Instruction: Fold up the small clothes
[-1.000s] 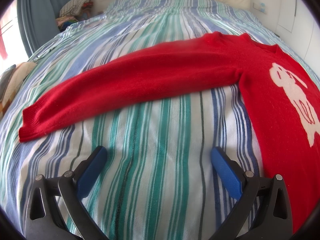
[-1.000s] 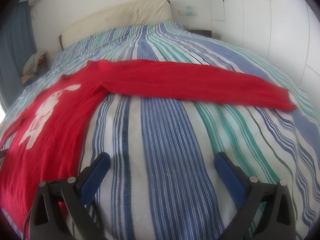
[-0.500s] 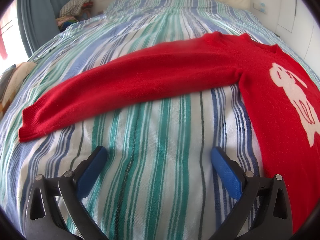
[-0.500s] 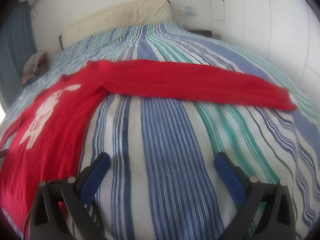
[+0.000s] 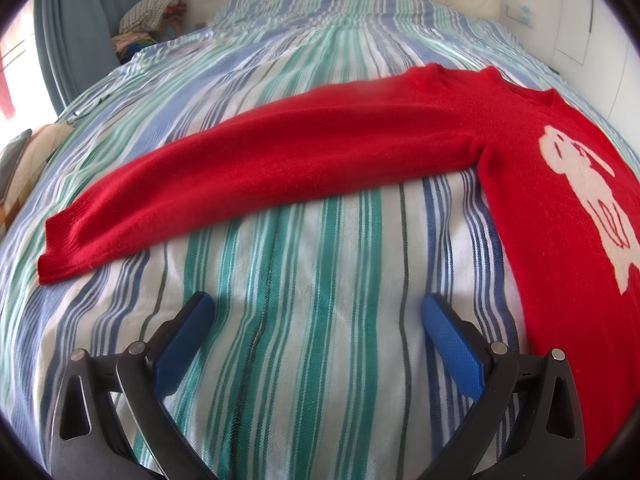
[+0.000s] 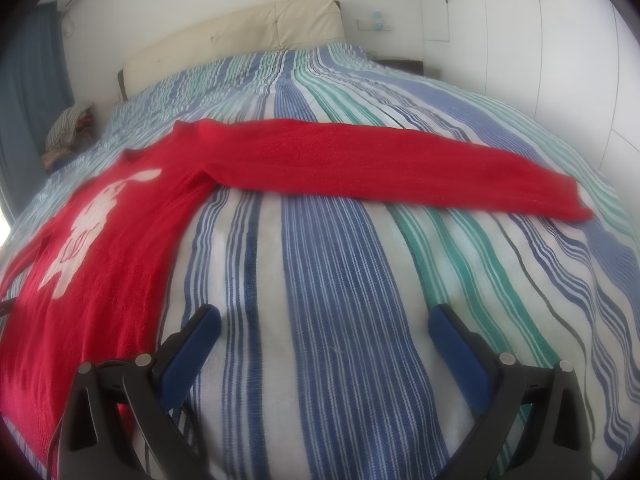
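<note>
I see the red sweater [image 5: 532,216] lying flat on the striped bed [image 5: 304,320], front side up with the white rabbit picture showing, and both sleeves are stretched out to the sides. No fold is made yet, I think.

My left tool [image 5: 318,314] is released, the two blue pads wide apart over bare bed cover, holding nothing. The left sleeve [image 5: 280,160] lies across in front of it, its long axis running from side to side, crosswise to the pointing direction of the tool. The cuff [image 5: 60,256] is ahead and to the left, the body of the sweater is to the right.

My right tool [image 6: 324,314] is also released and empty, over bare cover just beside the edge of the sweater body [image 6: 120,248]. The right sleeve [image 6: 400,168] lies crosswise in front, its cuff [image 6: 568,204] ahead and to the right.

So each tool is nearer to its own sleeve. In my judgement the coming move depends on this: each cuff lies outward and forward, and the sleeve must be carried inward over the body.
</note>
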